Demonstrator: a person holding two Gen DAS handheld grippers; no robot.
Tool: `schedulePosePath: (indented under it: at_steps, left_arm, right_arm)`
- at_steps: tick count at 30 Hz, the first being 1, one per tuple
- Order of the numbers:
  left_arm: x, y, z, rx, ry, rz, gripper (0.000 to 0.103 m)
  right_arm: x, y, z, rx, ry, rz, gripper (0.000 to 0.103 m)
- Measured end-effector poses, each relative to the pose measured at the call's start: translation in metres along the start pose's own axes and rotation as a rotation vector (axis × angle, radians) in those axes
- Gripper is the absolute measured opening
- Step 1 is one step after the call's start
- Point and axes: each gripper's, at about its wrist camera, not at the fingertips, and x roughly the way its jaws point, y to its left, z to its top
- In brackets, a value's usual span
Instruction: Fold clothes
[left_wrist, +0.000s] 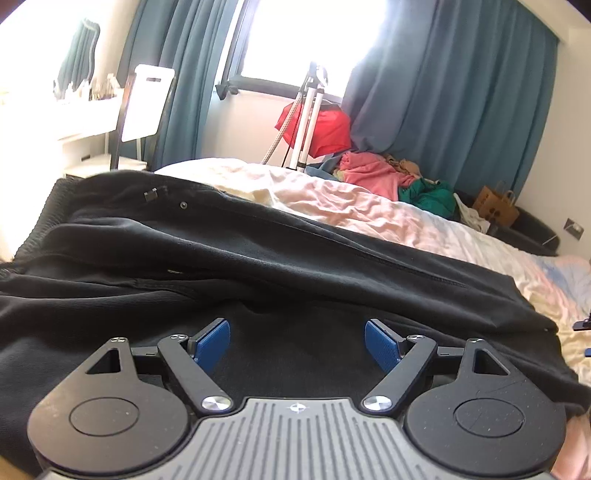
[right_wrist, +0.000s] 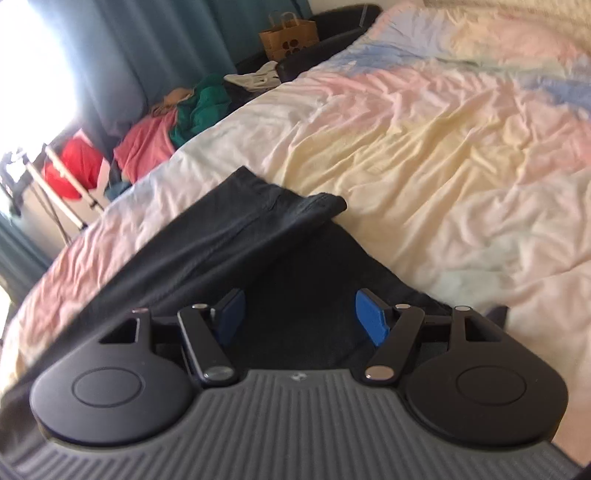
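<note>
Surface: a wide bed with a wrinkled pastel sheet of pink, cream and pale blue is filling both views and carrying the clothing.
Room: tall teal curtains are hanging beside a bright window; a white tripod stand is standing beyond the bed in front of a red fabric bundle.
Far bedside: a heap of pink, green and tan clothes is lying past the bed's far edge, near a brown paper bag with handles.
Left corner: a white chair back is standing by a white counter.
Garment: a black sweatshirt-like fabric garment with a small metal snap is lying spread on the bed sheet, rumpled into long ridges; in the right view one narrow black end is tapering onto the cream area.
Left hand-held gripper: hovering low over the black fabric, blue pads spread wide, gripping nothing.
Right hand-held gripper: over the garment's dark end, pads wide apart, holding nothing.
</note>
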Motion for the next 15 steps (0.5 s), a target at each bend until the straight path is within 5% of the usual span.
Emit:
schedulePosePath:
  at_steps: [7,15]
  left_arm:
    - [-0.026,-0.007,-0.004,0.030,-0.007,0.030,0.082]
    - [-0.036,-0.012,-0.005,0.043,0.006,0.045,0.083]
  right_arm:
    - [-0.035,-0.007,-0.031,0.005,0.042,0.049,0.069]
    - [-0.041,-0.039,-0.037,0.146,0.060,-0.007,0.069]
